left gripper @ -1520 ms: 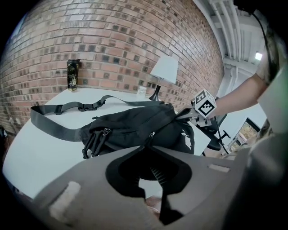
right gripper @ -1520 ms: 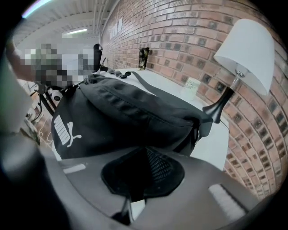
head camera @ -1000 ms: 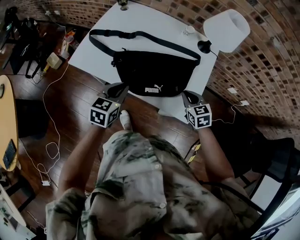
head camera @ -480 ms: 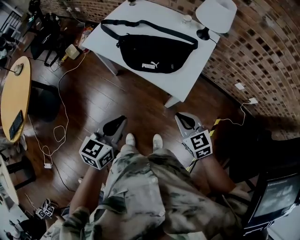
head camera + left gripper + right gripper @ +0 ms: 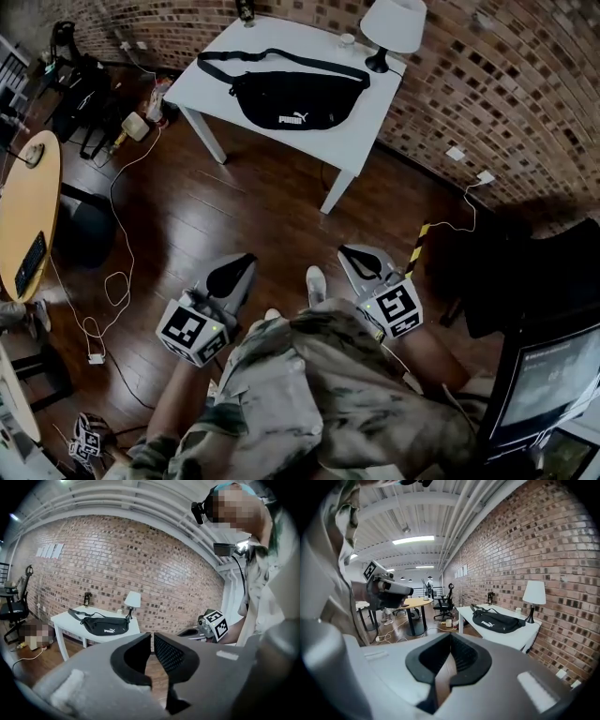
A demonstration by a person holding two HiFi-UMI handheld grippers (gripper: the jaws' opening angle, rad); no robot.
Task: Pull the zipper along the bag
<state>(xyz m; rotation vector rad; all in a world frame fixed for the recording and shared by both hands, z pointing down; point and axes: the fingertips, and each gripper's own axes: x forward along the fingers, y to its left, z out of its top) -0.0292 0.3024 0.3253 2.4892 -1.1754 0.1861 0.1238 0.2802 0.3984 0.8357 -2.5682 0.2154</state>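
While both hand-held grippers hang low over the dark wooden plank floor [image 5: 262, 206], well apart from the table, the black fabric waist bag with a white logo [image 5: 291, 98] lies flat on the white rectangular table [image 5: 364, 133] beside the red brick wall [image 5: 506, 84]. Its black strap [image 5: 281, 56] loops along the table's far side. A lamp with a white shade and a black base [image 5: 392, 23] stands on the table's corner, near one end of the bag. The left gripper [image 5: 244, 262] is closing, a thin gap showing between its black pads, with nothing inside. The right gripper [image 5: 351, 253] has its jaws together at the tips, gripping nothing.
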